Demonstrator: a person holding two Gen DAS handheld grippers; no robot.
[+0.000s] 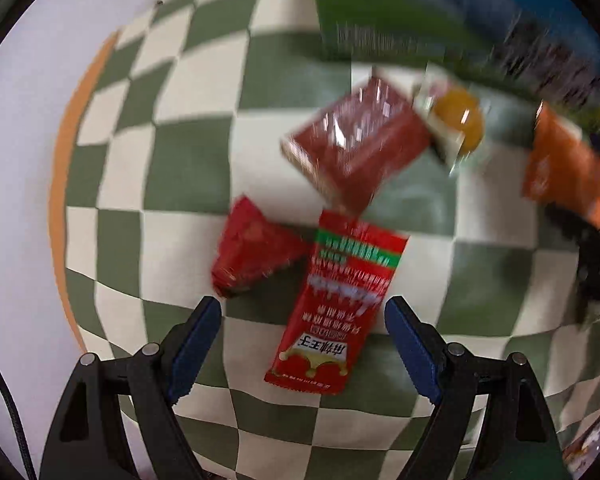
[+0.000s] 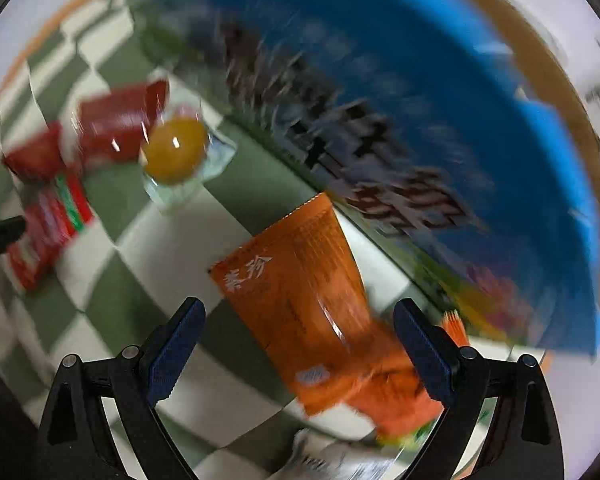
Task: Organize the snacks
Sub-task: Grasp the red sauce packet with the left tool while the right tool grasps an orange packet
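My left gripper [image 1: 303, 308] is open, its blue-padded jaws on either side of a long red sachet with a green band [image 1: 336, 308] lying on the checkered cloth. A red triangular pack [image 1: 252, 252], a dark red wrapped box [image 1: 352, 144] and a clear pack with a yellow round sweet [image 1: 458, 120] lie beyond it. My right gripper [image 2: 300, 312] is open over an orange sachet [image 2: 300, 296], which lies between its jaws. The yellow sweet [image 2: 174, 150], the dark red box [image 2: 116, 124] and the red sachet [image 2: 48, 232] show at the left of the right wrist view.
A large blue and green box [image 2: 400, 92] stands at the back right, blurred; it also shows in the left wrist view [image 1: 420, 12]. The green and white checkered cloth [image 1: 172, 168] has an orange edge [image 1: 60, 184] on a white table. The orange sachet [image 1: 560, 160] is at the right.
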